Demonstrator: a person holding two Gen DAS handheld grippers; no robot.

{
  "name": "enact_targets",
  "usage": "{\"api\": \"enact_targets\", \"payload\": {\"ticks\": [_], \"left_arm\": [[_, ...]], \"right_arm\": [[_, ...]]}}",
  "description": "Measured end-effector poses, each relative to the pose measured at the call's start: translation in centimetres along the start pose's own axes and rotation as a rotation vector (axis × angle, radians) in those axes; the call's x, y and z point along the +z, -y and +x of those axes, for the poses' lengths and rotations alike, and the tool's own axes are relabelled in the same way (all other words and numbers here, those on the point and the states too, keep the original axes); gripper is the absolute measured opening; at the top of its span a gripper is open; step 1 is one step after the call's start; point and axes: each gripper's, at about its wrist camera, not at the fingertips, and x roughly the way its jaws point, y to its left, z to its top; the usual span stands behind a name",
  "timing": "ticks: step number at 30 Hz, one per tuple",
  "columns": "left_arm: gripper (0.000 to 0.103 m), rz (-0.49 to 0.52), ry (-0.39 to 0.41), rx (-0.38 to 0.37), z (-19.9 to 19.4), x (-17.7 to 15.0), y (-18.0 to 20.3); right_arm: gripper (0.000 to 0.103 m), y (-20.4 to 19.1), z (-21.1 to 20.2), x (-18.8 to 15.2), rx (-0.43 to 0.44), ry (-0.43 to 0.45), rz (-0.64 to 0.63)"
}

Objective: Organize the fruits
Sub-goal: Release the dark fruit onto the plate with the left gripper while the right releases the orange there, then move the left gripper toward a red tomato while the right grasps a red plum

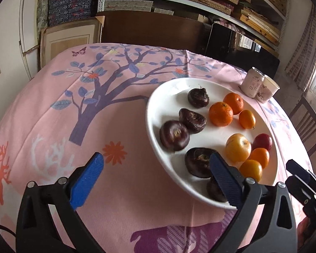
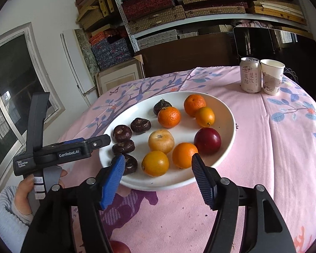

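Two hand-held grippers hover at the near edge of a white plate (image 2: 225,113) of fruit on a pink, tree-printed tablecloth (image 2: 273,168). The left gripper (image 1: 157,171) has its blue-padded jaws spread wide with nothing between them; its right pad crosses in front of the plate's near rim and partly covers two dark water chestnuts (image 1: 197,164), though contact cannot be judged. The right gripper (image 2: 158,172) is likewise wide open and empty, its pads framing the plate's near rim just short of two oranges (image 2: 155,163).

On the plate, dark water chestnuts sit on the left side, oranges and kumquats on the right, with a pale yellow fruit (image 2: 161,141) near the middle and a dark red plum (image 2: 207,140) toward the right.

The right wrist view alone shows the left gripper from outside, a black body reaching to the plate's left rim, and the person's left hand (image 2: 29,187) around its handle at the near left, above a pale blue knitted sleeve. It also shows a red fruit (image 2: 118,247) at the bottom edge, off the plate. The left wrist view shows the broad bare cloth left of the plate, with its deer print. Both views take in a drink can (image 2: 250,74) and a paper cup (image 2: 271,77) standing side by side at the far right, and shelves of boxes (image 2: 158,10) behind the table.
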Motion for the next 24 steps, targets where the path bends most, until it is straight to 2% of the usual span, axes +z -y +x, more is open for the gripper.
{"api": "enact_targets", "payload": {"ticks": [4, 7, 12, 14, 15, 18, 21, 24], "left_arm": [[0.099, 0.047, -0.001, 0.086, -0.8, -1.9, 0.5], [0.099, 0.056, 0.028, 0.037, -2.9, -3.6, 0.4], [0.099, 0.062, 0.062, 0.010, -6.0, -6.5, 0.4], [0.098, 0.065, 0.052, -0.027, -6.9, -7.8, 0.5], [0.098, 0.068, 0.041, -0.055, -7.3, -8.4, 0.7], [0.099, 0.108, 0.008, -0.111, -8.2, -10.4, 1.8], [0.099, 0.195, -0.048, -0.072, -7.9, -11.7, 3.5], [0.099, 0.235, -0.044, -0.041, -8.0, -12.1, 4.3]], "right_arm": [[0.067, 1.0, -0.8, -1.0, 0.003, -0.007, 0.043], [0.067, 1.5, -2.3, -2.4, 0.010, -0.004, 0.060], [0.067, 1.7, -4.4, -5.2, 0.036, -0.018, 0.065], [0.069, 2.1, -5.2, -5.5, 0.051, 0.005, 0.089], [0.073, 2.4, -5.5, -5.5, 0.048, 0.017, 0.107], [0.073, 3.4, -5.3, -5.5, 0.038, 0.007, 0.156], [0.073, 3.5, -5.0, -5.5, 0.034, -0.003, 0.161], [0.074, 3.5, -5.1, -5.5, 0.035, -0.001, 0.161]]}}
